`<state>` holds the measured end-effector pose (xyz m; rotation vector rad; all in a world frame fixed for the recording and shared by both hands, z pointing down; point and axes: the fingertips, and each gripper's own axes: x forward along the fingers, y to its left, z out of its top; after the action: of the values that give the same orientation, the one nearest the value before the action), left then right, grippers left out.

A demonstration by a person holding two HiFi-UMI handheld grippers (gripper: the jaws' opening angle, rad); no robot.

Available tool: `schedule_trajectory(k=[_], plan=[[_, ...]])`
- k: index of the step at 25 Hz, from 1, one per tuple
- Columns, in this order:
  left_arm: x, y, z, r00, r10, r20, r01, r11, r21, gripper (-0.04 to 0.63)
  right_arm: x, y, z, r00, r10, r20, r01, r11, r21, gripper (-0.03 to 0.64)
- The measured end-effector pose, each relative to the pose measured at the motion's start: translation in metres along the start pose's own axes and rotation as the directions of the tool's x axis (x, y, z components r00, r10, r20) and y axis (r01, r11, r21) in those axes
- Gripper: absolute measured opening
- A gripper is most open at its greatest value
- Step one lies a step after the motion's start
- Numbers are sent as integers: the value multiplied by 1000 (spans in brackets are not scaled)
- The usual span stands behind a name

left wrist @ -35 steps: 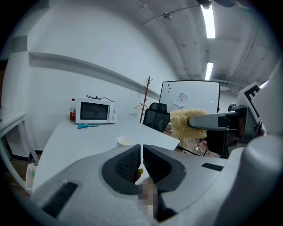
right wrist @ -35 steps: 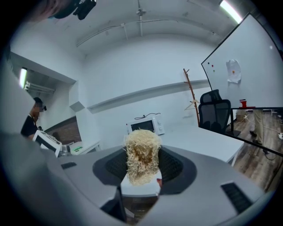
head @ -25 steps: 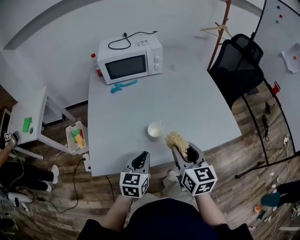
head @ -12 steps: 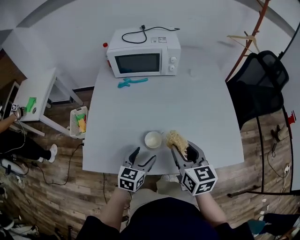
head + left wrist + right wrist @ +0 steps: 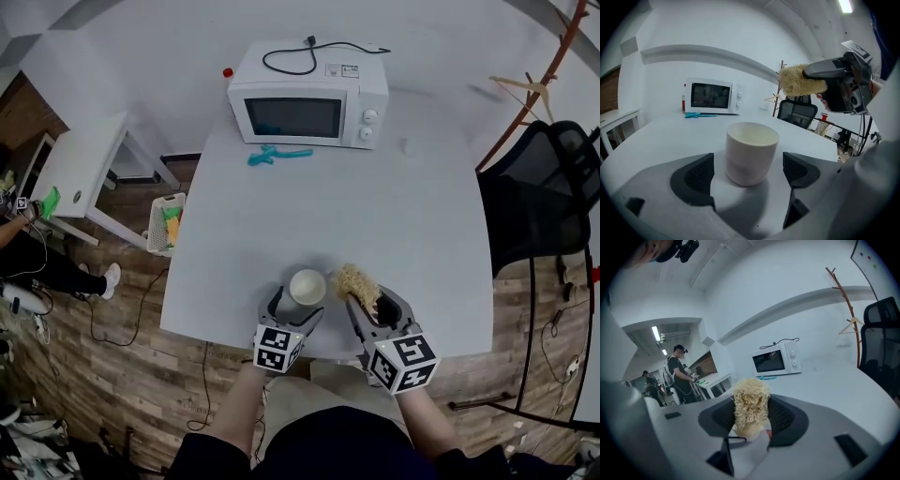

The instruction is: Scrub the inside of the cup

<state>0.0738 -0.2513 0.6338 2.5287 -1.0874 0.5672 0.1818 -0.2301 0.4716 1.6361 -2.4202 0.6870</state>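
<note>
A white cup (image 5: 307,286) stands upright near the table's front edge. My left gripper (image 5: 294,307) reaches up to it with its jaws opening. The cup (image 5: 751,151) sits between the two pads (image 5: 695,176) with a gap on each side, untouched. My right gripper (image 5: 367,302) is just right of the cup, shut on a pale yellow fibrous scrubber (image 5: 356,280). In the right gripper view the scrubber (image 5: 750,404) sticks up from between the jaws of the right gripper (image 5: 752,422). The left gripper view shows that scrubber (image 5: 796,80) held above and to the right of the cup.
A white microwave (image 5: 309,105) stands at the table's far edge, a teal tool (image 5: 279,154) in front of it. A black chair (image 5: 548,197) is to the right. To the left are a small white side table (image 5: 89,173) and a basket (image 5: 169,225). A person (image 5: 679,369) stands in the background.
My left gripper has opened from shut and moved forward so its jaws flank the cup. The right gripper keeps the scrubber beside the cup. The head view has shifted.
</note>
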Motion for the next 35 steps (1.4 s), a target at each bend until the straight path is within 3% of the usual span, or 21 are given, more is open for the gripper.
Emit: schedule_trajectory(k=[15, 27, 35], plan=[[49, -3, 11, 1000, 23, -5, -23, 997, 70, 442, 24, -20, -18, 996, 38, -75, -38, 999, 3, 179], [53, -3, 2, 999, 41, -18, -39, 997, 71, 440, 30, -22, -17, 996, 48, -80, -49, 999, -11, 179], [46, -3, 14, 998, 51, -39, -43, 979, 198, 440, 39, -1, -15, 984, 135, -117, -151, 978, -144, 179]])
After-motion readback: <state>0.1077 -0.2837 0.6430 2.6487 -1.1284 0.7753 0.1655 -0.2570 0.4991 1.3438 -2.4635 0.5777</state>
